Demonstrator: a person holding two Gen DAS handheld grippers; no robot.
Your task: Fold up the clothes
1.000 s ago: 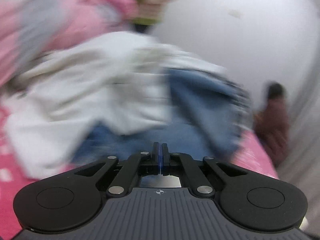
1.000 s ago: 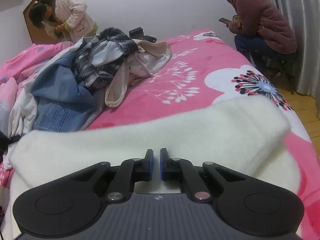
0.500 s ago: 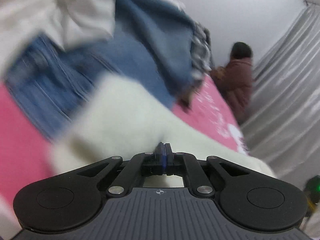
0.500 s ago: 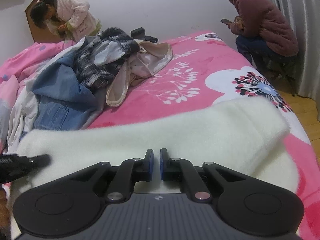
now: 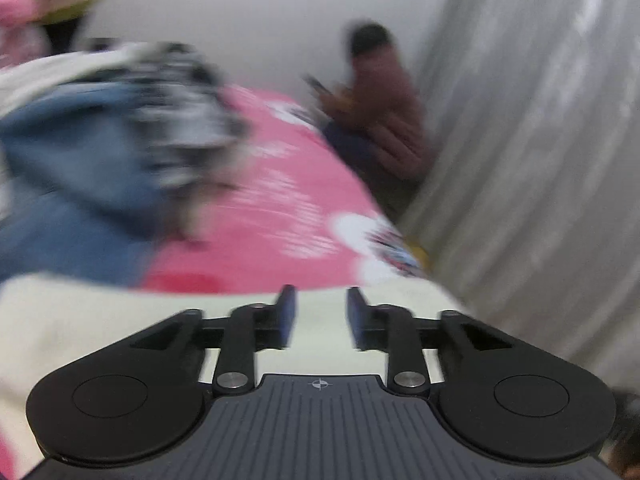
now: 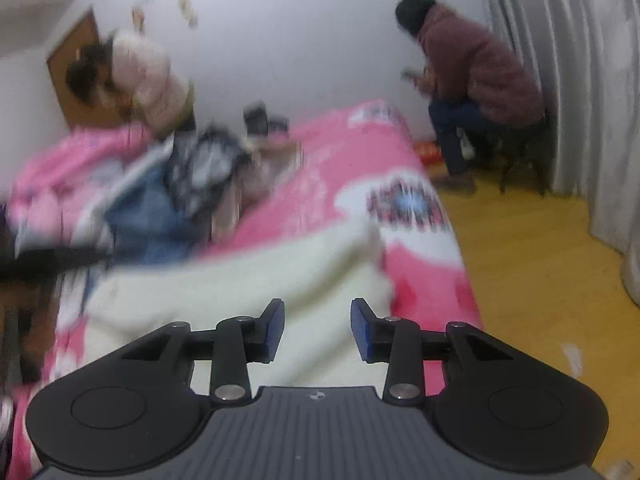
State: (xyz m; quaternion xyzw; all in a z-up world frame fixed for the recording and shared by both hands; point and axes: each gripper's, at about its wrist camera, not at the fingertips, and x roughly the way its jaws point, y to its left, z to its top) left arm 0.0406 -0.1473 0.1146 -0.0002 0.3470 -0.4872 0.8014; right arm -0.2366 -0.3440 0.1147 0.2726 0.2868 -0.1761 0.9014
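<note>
Both claws gape with nothing between their fingers: the left claw [image 5: 321,314] and the right claw [image 6: 317,326] each hover over the fluffy cream-white fleece garment [image 6: 256,280], which lies spread across the near end of the pink flowered bed [image 6: 416,276]. A blurred pile of denim and plaid clothes [image 6: 176,196] sits far left.
</note>
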